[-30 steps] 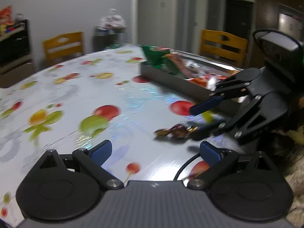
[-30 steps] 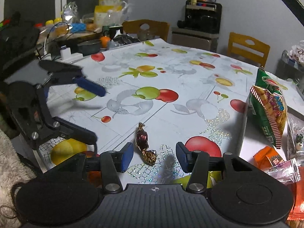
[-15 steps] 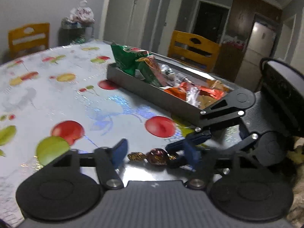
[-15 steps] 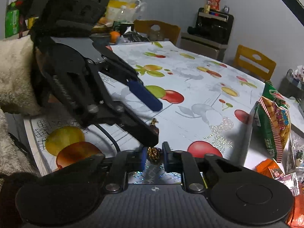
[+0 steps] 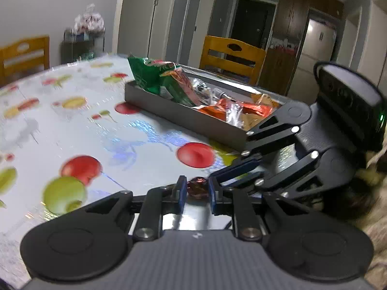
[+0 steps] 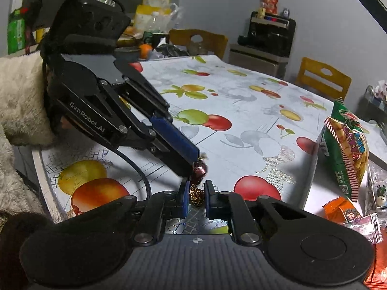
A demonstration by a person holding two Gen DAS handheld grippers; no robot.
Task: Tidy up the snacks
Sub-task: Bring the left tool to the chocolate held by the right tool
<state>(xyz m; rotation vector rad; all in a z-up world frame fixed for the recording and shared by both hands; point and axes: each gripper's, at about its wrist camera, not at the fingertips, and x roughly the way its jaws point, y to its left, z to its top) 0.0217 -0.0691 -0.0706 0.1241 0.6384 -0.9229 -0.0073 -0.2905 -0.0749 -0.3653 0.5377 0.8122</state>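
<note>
A glossy tablecloth [image 6: 241, 101] printed with apples and cherries covers the dining table in your dim kitchen. Nearest you, both tools meet over one small wrapped candy [image 6: 197, 183] lying on the cloth. Your right gripper [image 6: 195, 199] is pinched shut on its crinkled gold twist end. Your left gripper [image 5: 196, 194] has just been closing, and its blue pads now press the round, shiny dark-red body. You appear to be at the pick-up step; next, one tool likely has to let go so the other can carry the candy. Just beyond stands the shallow grey tray [image 5: 183, 117], filled with crackly foil packets, orange wrappers and a tall green snack bag [image 6: 346, 145]. Farther off are yellow wooden chairs [image 5: 232, 55].
</note>
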